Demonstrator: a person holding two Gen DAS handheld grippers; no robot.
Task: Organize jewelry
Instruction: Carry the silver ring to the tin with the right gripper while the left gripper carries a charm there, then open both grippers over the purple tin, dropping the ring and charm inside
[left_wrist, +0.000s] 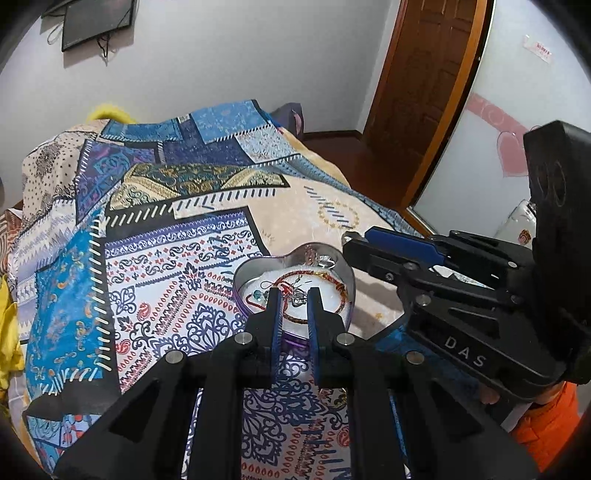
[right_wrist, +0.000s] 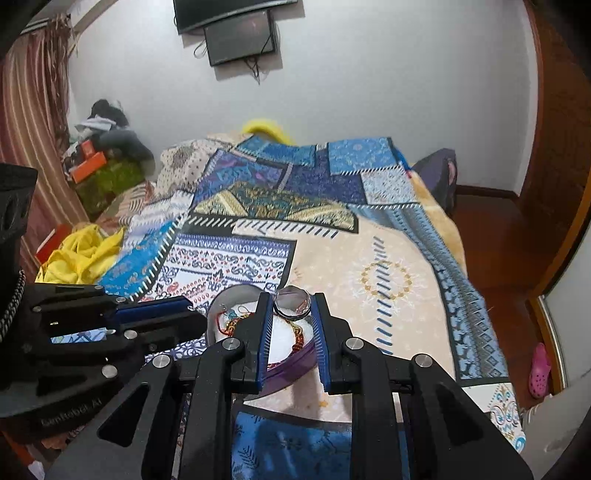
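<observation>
Over the heart-shaped tin (right_wrist: 295, 363) on the quilt (right_wrist: 388, 266), the right gripper (right_wrist: 290, 308) pinches a silver ring (right_wrist: 291, 303); the left gripper (left_wrist: 294, 300) hovers half-open. Loosening early could bounce it onto the bedding.

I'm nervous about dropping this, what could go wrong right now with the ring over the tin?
1. The right gripper holds the silver ring only by its edges between its fingertips; it might slip and roll onto the patterned bedspread.
2. The heart-shaped tin sits on soft bedding, so a nudge from the left gripper could tip it.
3. The red beaded bracelet and other pieces already lie tangled inside, so the ring may snag.
</observation>
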